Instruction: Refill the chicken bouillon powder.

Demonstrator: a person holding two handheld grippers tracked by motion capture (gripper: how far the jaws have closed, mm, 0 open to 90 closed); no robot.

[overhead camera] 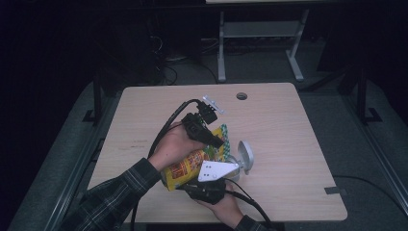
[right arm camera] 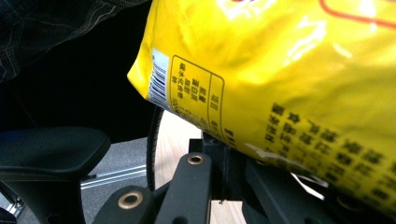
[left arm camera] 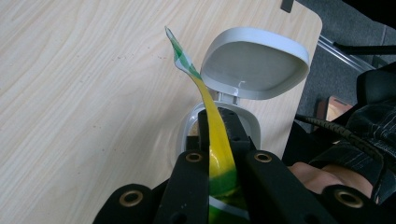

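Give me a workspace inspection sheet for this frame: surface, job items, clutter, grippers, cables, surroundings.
Surface: light wood table, round grommet hole near the far edge.
Job's things: yellow snack bag held between both grippers; grey flip-lid container on the table, lid open, below the bag's edge.
Clutter: nothing seen.
Grippers: left gripper shut on the bag's thin top edge; right gripper shut at the bag's lower end, exact contact hidden by the bag.
Cables: a black cable trails from the left gripper, another from the right.
Surroundings: dark room, grey floor, a white desk frame behind the table.
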